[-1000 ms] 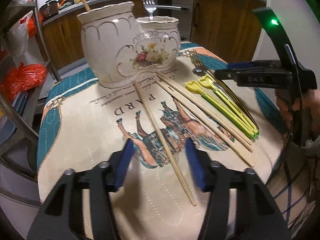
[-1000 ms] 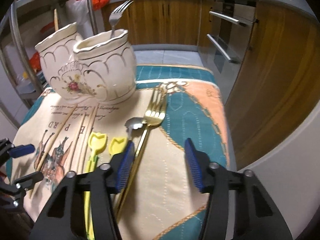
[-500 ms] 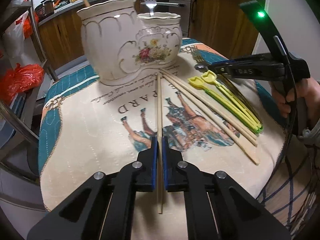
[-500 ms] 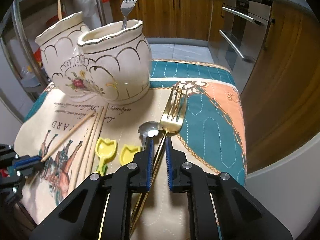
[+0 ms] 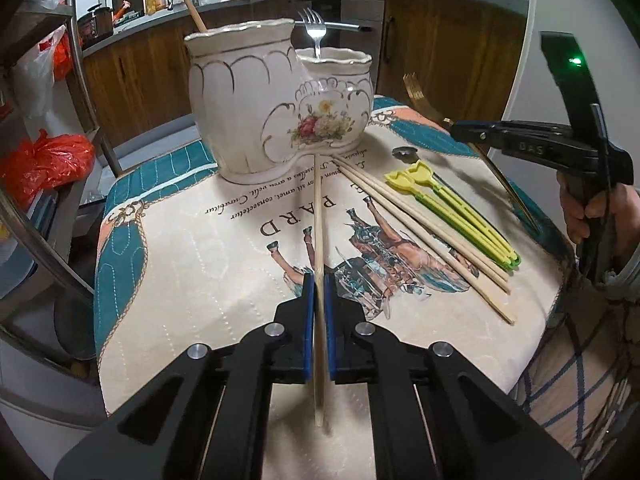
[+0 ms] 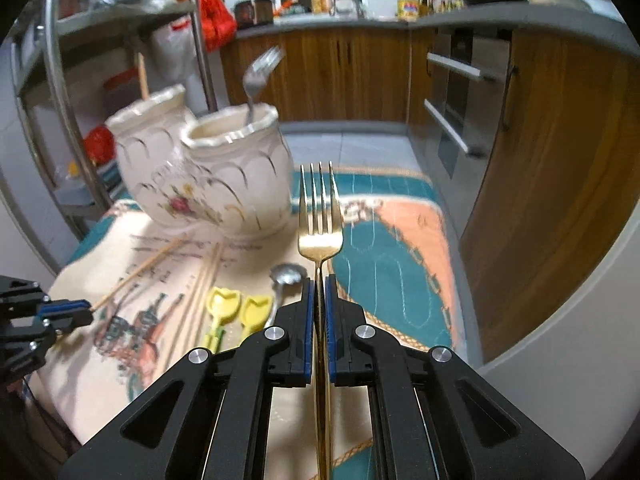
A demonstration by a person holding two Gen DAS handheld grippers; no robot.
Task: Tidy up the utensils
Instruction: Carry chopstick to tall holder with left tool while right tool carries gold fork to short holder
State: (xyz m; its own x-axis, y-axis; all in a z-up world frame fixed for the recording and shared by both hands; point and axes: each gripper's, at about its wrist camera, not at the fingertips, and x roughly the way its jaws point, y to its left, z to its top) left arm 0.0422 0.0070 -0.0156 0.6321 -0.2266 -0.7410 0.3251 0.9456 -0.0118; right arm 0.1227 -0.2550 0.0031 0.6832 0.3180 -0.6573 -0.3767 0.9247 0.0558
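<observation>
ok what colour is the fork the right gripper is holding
Gold. The fork shows best in the right wrist view, pinched in the right gripper.

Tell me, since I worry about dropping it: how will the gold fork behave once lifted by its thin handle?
The gold fork looks stiff metal, so it should not bend. Its handle is narrow and glossy between the right tongs, so it may pivot or slip. The wide head sits far ahead of the grip, likely pulling downward.
</observation>
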